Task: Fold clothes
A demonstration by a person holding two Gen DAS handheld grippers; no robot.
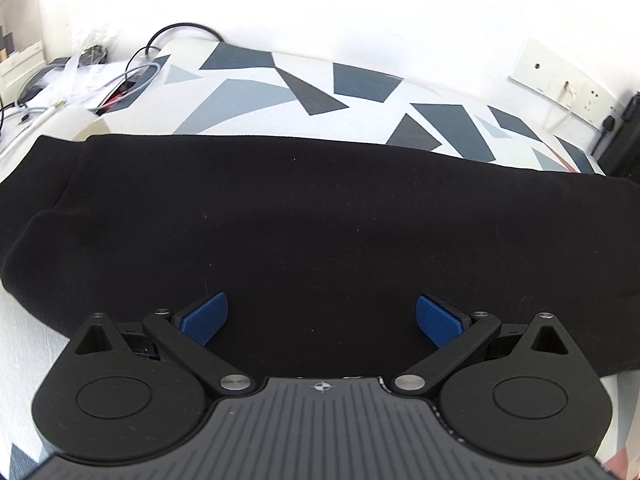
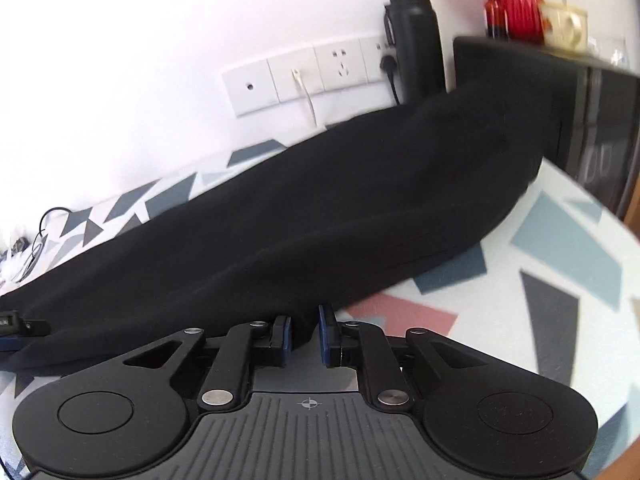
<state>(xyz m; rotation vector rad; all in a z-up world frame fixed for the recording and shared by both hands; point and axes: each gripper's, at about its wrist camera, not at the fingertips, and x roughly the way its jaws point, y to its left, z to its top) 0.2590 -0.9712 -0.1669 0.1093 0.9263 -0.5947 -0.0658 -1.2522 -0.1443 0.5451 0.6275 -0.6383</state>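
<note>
Black garment (image 1: 320,220) fills the left wrist view — a long band of dark fabric lying across a tablecloth (image 1: 280,92) printed with grey and blue geometric shapes. Left gripper (image 1: 322,320) sits low at 6 o'clock over the near edge of the cloth, jaws spread wide, blue pads (image 1: 206,318) holding nothing. Garment's rounded end at 9 o'clock looks doubled over, layers visible. Cables (image 1: 140,68) at 10 o'clock, wall sockets (image 1: 560,84) at 2 o'clock.

Right wrist view: same black garment (image 2: 340,208) runs from 8 o'clock up to 2 o'clock, its far part rising off the tablecloth (image 2: 540,272), slightly blurred. Right gripper (image 2: 305,330) at 6 o'clock — jaws narrow, pinched on a fold of the garment's near edge. Dark bottle (image 2: 416,40) at 1 o'clock, red vase (image 2: 518,0) beyond it.

Progress, as a judgement: garment seems folded lengthwise into a strip at least once; whether further folds remain can't be told from this.
</note>
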